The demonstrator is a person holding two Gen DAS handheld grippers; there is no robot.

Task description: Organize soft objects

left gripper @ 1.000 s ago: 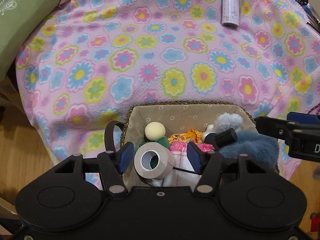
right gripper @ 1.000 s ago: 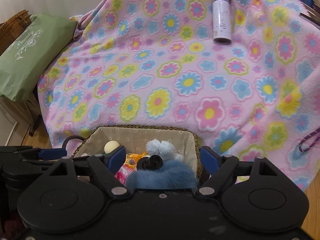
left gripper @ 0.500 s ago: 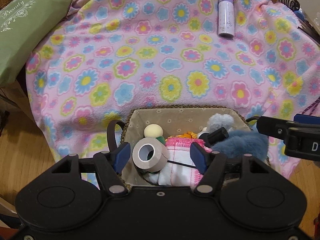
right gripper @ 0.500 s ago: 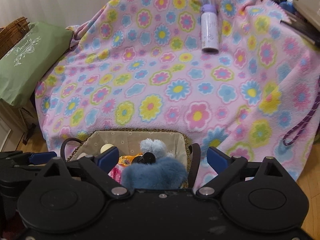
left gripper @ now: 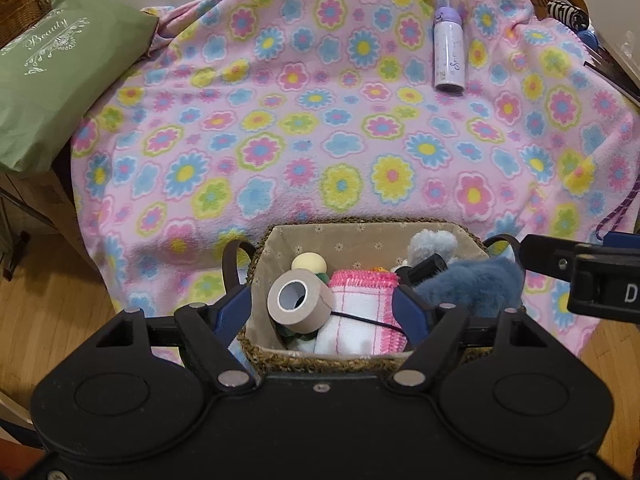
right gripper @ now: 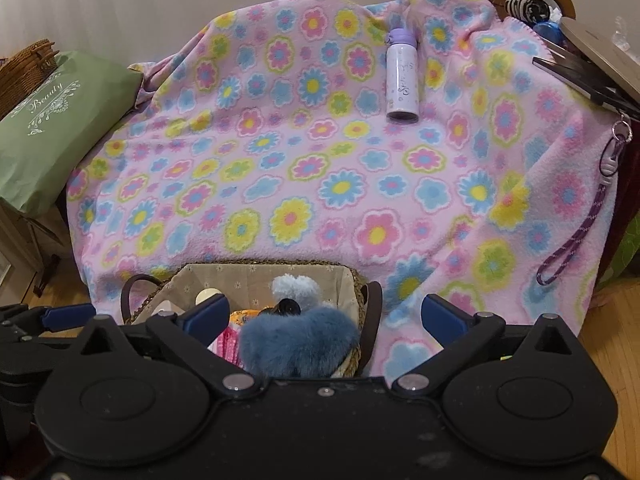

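Observation:
A woven basket (left gripper: 320,362) with a beige flowered lining stands at the foot of a pink flower blanket (left gripper: 320,120). It holds a fluffy blue toy (left gripper: 476,284), a pink-edged white cloth (left gripper: 360,316), a beige tape roll (left gripper: 298,306), a cream ball (left gripper: 308,262) and a pale blue plush (left gripper: 432,240). My left gripper (left gripper: 322,312) is open and empty above the basket. My right gripper (right gripper: 326,316) is open and empty above the basket's right end (right gripper: 360,292), over the blue toy (right gripper: 300,344).
A lilac bottle (left gripper: 449,56) lies on the blanket at the back right. A green pillow (left gripper: 52,92) lies at the left beside a wicker basket (left gripper: 24,4). Books (right gripper: 592,68) and a purple cord (right gripper: 580,232) are at the right edge. Wood floor (left gripper: 48,300) lies below.
Both grippers have pulled back and up from the basket, so more of the blanket shows. The basket's contents have not moved. Both grippers stay open.

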